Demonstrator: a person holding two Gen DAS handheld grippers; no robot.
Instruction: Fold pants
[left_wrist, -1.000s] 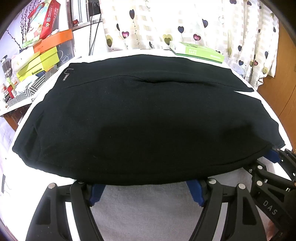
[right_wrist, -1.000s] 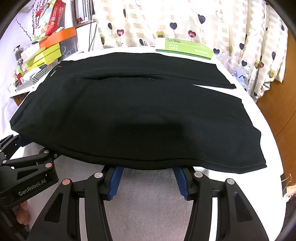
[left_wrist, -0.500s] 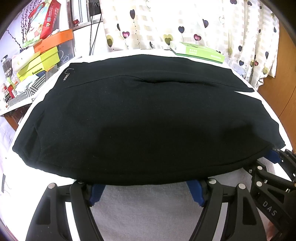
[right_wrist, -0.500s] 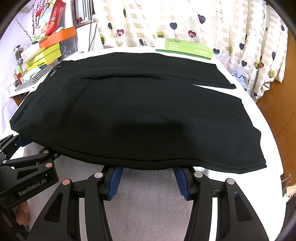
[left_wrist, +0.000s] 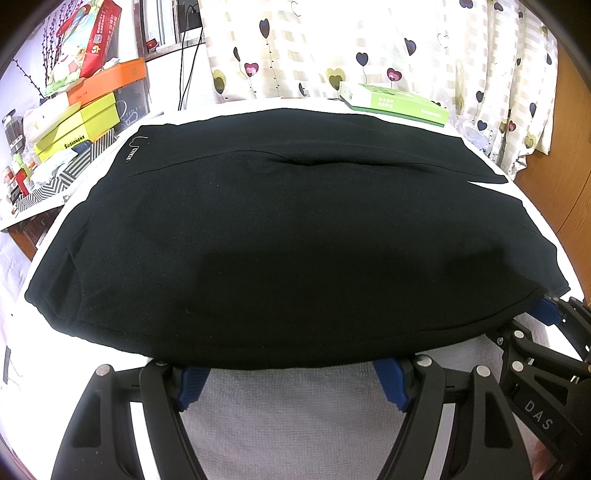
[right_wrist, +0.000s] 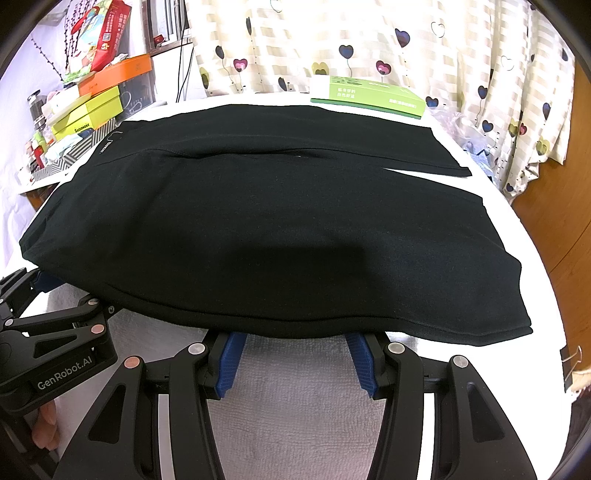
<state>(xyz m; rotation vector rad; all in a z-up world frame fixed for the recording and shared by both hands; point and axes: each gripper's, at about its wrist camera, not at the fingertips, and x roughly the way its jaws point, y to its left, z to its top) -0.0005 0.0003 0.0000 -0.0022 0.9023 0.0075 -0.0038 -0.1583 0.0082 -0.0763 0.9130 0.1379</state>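
The black pants (left_wrist: 288, 229) lie spread across the white table, waistband at the left, legs toward the right; they also show in the right wrist view (right_wrist: 266, 221). My left gripper (left_wrist: 291, 365) is open at the pants' near edge, its blue fingertips (left_wrist: 190, 380) partly under the cloth. My right gripper (right_wrist: 295, 343) is open at the same near edge further right, its blue fingertips (right_wrist: 231, 354) at the hem. Each gripper shows in the other's view: the right gripper at the right (left_wrist: 546, 314), the left gripper at the left (right_wrist: 40, 280).
A grey-white towel (right_wrist: 295, 406) covers the table (left_wrist: 22, 350) below the grippers. A green box (left_wrist: 395, 101) lies at the far edge by the heart-print curtain (left_wrist: 369, 48). Stacked yellow and orange boxes (left_wrist: 81, 118) stand far left. A binder clip (right_wrist: 570, 360) lies at the right.
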